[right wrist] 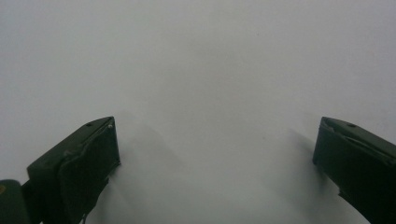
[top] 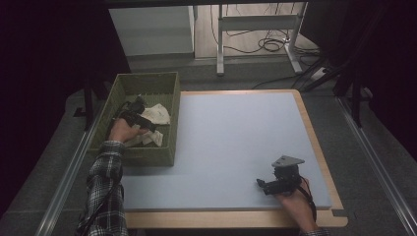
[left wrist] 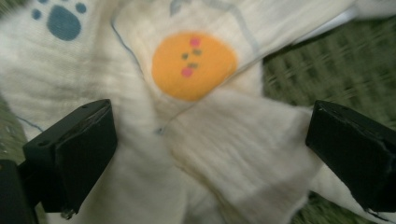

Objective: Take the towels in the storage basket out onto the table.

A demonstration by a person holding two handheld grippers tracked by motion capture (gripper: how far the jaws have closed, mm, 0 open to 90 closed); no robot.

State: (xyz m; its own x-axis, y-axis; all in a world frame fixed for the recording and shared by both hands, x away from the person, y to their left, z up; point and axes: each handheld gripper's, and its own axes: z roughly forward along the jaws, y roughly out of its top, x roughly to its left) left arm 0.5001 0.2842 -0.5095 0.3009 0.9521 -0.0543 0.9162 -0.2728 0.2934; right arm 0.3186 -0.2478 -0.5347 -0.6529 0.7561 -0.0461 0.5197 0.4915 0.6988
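Observation:
A cream cloth (top: 156, 116) lies crumpled inside the green woven basket (top: 147, 82) at the table's left. Up close the cloth (left wrist: 201, 140) shows an orange round face print and a blue paw print. My left gripper (top: 140, 117) is down in the basket, open, its jaws spread wide on either side of the cloth (left wrist: 210, 154), not closed on it. My right gripper (top: 275, 184) rests open near the front right of the grey mat (top: 236, 137), jaws apart over bare mat (right wrist: 210, 93).
The mat covers a wooden table with a bare wood strip (top: 314, 128) along its right and front edges. Beyond the table stand a pale cabinet (top: 152, 29) and a desk frame (top: 255, 24) with cables on the floor.

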